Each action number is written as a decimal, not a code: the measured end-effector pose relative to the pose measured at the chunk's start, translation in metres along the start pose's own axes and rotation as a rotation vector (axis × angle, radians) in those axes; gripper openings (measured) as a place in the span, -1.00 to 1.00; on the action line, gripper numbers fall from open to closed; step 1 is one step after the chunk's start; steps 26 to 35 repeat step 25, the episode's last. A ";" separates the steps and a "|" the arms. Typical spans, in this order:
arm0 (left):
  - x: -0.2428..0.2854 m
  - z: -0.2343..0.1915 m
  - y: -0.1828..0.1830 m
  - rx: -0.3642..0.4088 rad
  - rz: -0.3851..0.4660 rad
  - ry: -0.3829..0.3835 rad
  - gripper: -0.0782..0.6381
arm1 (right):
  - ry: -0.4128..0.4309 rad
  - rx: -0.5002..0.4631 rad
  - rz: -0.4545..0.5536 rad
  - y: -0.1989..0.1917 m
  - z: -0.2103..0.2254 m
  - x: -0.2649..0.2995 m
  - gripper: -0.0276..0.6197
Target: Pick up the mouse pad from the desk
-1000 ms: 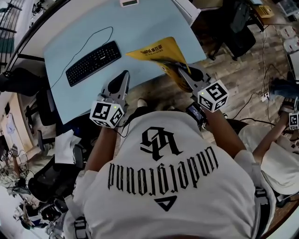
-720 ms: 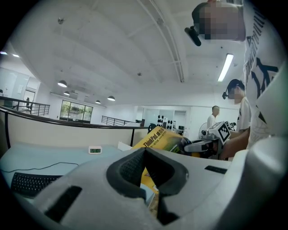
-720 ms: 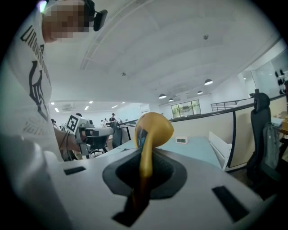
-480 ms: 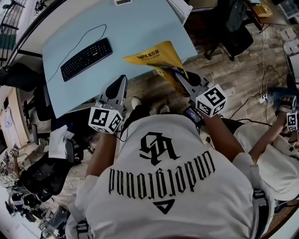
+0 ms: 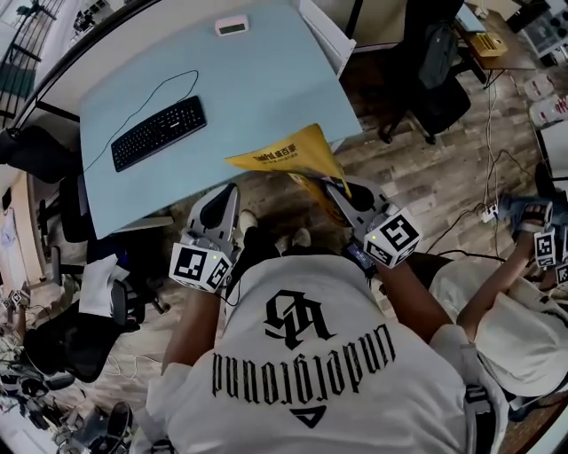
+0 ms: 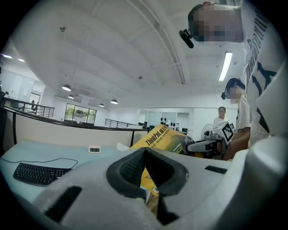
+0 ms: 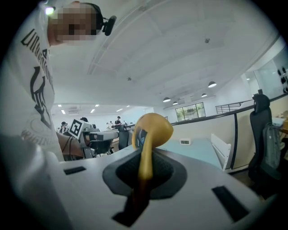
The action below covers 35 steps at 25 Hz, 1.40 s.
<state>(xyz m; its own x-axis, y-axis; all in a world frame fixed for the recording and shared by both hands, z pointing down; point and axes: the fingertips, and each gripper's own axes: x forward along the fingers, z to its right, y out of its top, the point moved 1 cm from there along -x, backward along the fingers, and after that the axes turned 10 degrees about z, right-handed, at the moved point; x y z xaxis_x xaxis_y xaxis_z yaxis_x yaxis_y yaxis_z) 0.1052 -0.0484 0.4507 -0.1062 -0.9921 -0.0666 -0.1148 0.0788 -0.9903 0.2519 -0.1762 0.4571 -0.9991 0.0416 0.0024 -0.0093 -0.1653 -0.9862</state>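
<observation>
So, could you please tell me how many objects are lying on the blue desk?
2: a black keyboard at the left and a small white clock at the far edge. The mouse pad, held in the right tongs, may hide some desk.

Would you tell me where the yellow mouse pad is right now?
In the head view the yellow mouse pad is mid-frame, pinched in the right hand-held gripper at the pale blue desk's near edge.
</observation>
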 end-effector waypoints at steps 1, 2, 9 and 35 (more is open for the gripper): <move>-0.001 0.002 0.001 0.000 0.003 0.002 -0.76 | 0.001 -0.003 0.004 0.001 -0.002 -0.002 -0.84; -0.002 0.005 0.002 -0.003 0.008 0.005 -0.76 | 0.003 -0.006 0.007 0.001 -0.005 -0.003 -0.84; -0.002 0.012 0.006 -0.011 0.021 0.016 -0.76 | 0.012 -0.015 0.018 0.006 -0.010 -0.006 -0.84; -0.009 0.013 0.000 0.009 0.026 0.017 -0.76 | 0.030 -0.031 0.026 0.004 -0.018 -0.002 -0.84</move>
